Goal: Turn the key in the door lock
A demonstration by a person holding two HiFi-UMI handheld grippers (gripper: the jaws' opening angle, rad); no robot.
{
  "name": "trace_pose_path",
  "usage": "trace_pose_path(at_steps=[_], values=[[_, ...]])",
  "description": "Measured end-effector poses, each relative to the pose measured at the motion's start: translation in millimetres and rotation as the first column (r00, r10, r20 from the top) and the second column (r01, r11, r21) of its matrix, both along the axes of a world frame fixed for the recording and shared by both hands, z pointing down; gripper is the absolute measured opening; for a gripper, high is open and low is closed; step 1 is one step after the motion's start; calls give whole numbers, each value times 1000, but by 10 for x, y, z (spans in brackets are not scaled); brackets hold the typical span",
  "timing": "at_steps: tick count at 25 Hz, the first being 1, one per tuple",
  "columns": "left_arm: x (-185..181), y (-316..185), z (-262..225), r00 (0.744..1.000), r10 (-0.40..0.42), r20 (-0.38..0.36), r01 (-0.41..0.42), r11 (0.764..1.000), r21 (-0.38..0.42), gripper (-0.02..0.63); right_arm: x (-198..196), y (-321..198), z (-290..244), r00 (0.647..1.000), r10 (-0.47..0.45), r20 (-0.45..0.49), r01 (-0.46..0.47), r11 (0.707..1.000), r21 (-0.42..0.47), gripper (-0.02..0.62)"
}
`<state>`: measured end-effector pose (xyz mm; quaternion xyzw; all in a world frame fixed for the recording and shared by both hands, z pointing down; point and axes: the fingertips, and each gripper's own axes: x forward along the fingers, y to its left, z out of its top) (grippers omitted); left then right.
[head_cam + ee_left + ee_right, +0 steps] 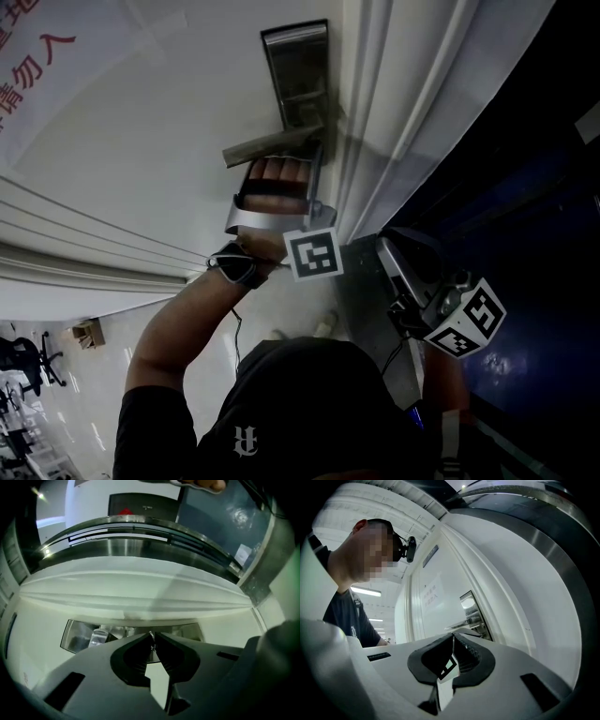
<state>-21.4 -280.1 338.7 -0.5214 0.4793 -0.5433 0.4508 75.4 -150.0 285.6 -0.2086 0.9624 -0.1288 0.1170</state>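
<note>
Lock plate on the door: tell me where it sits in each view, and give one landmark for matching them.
Head view: the lock plate is top centre, above the handle lever.
Left gripper view: lower centre, behind the left gripper, which pinches the key.
Right gripper view: centre-right, seen obliquely beyond the jaws.
Shared landmark: the ridged white door frame beside the plate.

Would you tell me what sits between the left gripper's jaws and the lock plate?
A thin metal sliver, apparently the key, is pinched by the left gripper, just in front of the lock plate; the left gripper view shows it.
</note>
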Motion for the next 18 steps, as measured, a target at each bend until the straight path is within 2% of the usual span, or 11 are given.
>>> trace_pose_path(at_steps=[4, 9, 18], values=[[9, -3, -5, 996, -3, 86, 4, 1000, -17, 26, 17, 18, -11, 1000, 7, 3, -7, 1000, 3, 17], [12, -15, 16, 983, -32, 178, 30, 999, 18, 12, 35, 26, -2, 1000, 12, 1, -12, 1000, 3, 16], [23, -26, 31, 968, -33, 249, 21, 998, 51, 12, 19, 61, -2, 1000, 13, -12, -13, 1000, 7, 17]])
